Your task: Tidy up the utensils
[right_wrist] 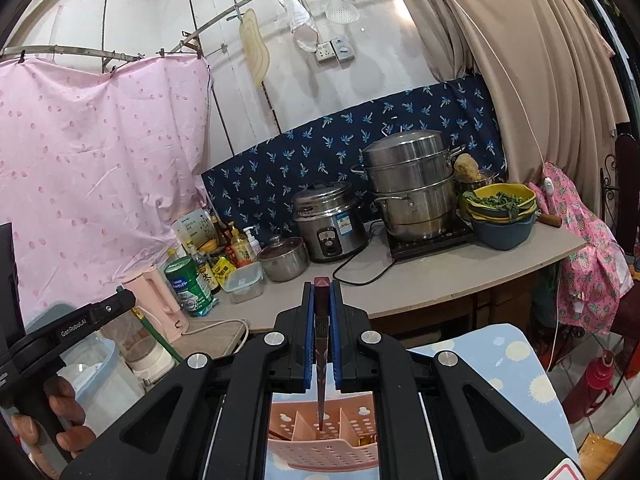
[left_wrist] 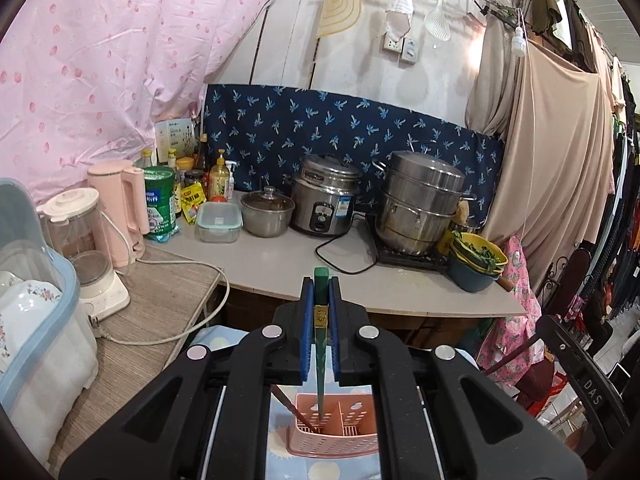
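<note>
My left gripper (left_wrist: 321, 280) is shut on a green chopstick (left_wrist: 321, 320) that runs between its blue pads, its thin tip hanging over a pink perforated utensil holder (left_wrist: 336, 436) below. A dark red chopstick (left_wrist: 294, 410) leans into that holder from the left. My right gripper (right_wrist: 321, 285) is shut on a dark red chopstick (right_wrist: 321, 344), whose tip points down into a divided compartment of the pink holder (right_wrist: 324, 440). At the left edge of the right wrist view, a hand (right_wrist: 60, 424) holds the left gripper's handle (right_wrist: 74, 330), and the green chopstick (right_wrist: 150, 326) shows beside it.
The holder stands on a light blue cloth with pale dots (right_wrist: 516, 364). Behind it a grey counter (left_wrist: 288, 264) carries a rice cooker (left_wrist: 324, 196), a stacked steamer pot (left_wrist: 420, 200), a small lidded pot (left_wrist: 267, 208), bottles, a pink kettle (left_wrist: 120, 204) and a blender (left_wrist: 86, 248). A blue dish bin (left_wrist: 36, 300) is at left.
</note>
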Available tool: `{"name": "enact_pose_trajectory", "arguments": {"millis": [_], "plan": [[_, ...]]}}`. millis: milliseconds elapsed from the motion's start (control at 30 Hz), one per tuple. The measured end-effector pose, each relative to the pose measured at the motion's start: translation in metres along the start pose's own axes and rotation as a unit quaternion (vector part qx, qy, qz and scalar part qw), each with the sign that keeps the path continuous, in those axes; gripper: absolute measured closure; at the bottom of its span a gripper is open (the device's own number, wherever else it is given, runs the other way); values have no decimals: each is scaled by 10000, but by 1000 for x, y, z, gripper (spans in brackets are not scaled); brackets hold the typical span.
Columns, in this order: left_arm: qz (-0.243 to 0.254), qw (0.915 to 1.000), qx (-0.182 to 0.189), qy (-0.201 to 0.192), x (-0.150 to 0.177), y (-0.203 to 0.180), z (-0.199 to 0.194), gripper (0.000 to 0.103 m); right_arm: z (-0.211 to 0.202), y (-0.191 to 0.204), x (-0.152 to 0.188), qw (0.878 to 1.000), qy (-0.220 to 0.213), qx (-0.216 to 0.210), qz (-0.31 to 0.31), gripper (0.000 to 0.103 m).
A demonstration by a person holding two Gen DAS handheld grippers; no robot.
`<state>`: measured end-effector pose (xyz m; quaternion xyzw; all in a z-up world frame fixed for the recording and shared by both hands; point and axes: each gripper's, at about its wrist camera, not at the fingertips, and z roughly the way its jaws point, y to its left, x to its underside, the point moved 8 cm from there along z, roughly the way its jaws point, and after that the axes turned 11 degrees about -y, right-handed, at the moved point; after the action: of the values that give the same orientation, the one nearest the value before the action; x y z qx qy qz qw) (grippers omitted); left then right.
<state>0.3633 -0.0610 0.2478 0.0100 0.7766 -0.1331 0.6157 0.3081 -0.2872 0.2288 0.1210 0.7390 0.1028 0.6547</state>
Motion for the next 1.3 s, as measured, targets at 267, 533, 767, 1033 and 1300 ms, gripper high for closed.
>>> {"name": "enact_pose_trajectory", "arguments": {"millis": [267, 533, 767, 1033, 1300], "plan": [[7, 9996, -10, 271, 32, 7, 21, 96, 23, -2, 43, 9992, 368, 70, -157, 95], [-42, 9989, -8, 466, 53, 12, 31, 96, 36, -13, 67, 9981, 595, 149, -92, 95], [-53, 9982, -39, 603, 68, 17, 35, 96, 40, -19, 83, 9968, 777, 159, -42, 95], [-111, 9980, -129, 612, 79, 27, 32, 96, 38, -24, 99, 9949, 980, 230, -104, 92], [-90, 9980, -243, 574, 85, 35, 23, 84, 25, -25, 99, 9957, 908, 195, -38, 85]]}}
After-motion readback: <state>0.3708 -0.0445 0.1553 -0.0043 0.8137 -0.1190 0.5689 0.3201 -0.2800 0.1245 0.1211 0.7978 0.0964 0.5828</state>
